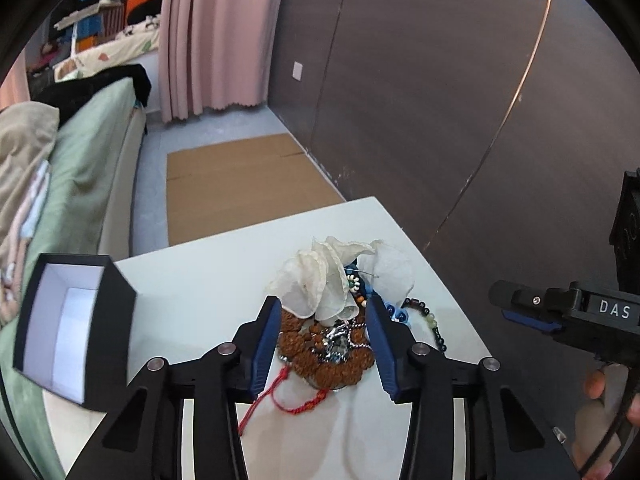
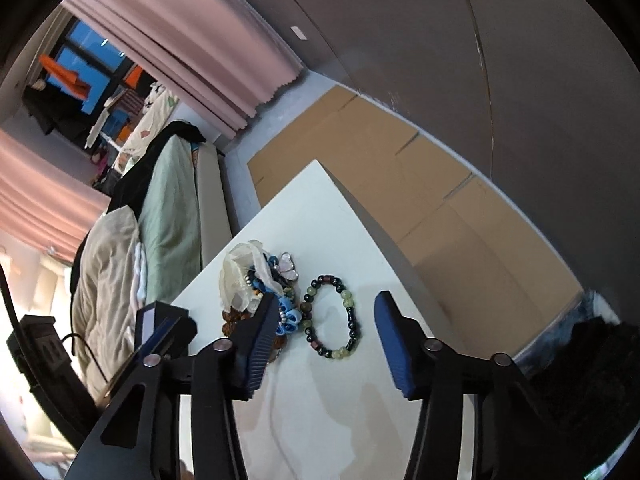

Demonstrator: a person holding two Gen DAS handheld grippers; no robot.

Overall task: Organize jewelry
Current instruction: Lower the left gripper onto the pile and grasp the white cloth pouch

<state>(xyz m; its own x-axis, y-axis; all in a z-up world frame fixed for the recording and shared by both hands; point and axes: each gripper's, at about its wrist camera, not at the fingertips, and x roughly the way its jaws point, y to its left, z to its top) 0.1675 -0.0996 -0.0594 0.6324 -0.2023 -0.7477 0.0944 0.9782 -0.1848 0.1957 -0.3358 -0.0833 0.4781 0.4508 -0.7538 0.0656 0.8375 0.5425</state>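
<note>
On the white table (image 1: pixel 200 300) lies a heap of jewelry: a brown seed-bead bracelet (image 1: pixel 320 356), a silver chain (image 1: pixel 340 340), a red cord (image 1: pixel 280 392) and a cream fabric flower (image 1: pixel 320 280). My left gripper (image 1: pixel 324 344) hangs over the heap, its blue pads on either side of the brown beads, not pressing on them. A green-and-dark bead bracelet (image 2: pixel 332 316) lies flat beside the heap, between the spread pads of my right gripper (image 2: pixel 326 340), untouched. A pink butterfly clip (image 2: pixel 289 266) and a blue bow (image 2: pixel 286 312) rest at the heap's edge.
An open black box (image 1: pixel 72 328) with a white inside stands at the table's left. The right gripper's body (image 1: pixel 560 312) and a hand (image 1: pixel 600 392) show on the right. A bed (image 1: pixel 92 152) lies left, cardboard (image 1: pixel 240 188) on the floor, a dark wall (image 1: pixel 440 80) beyond.
</note>
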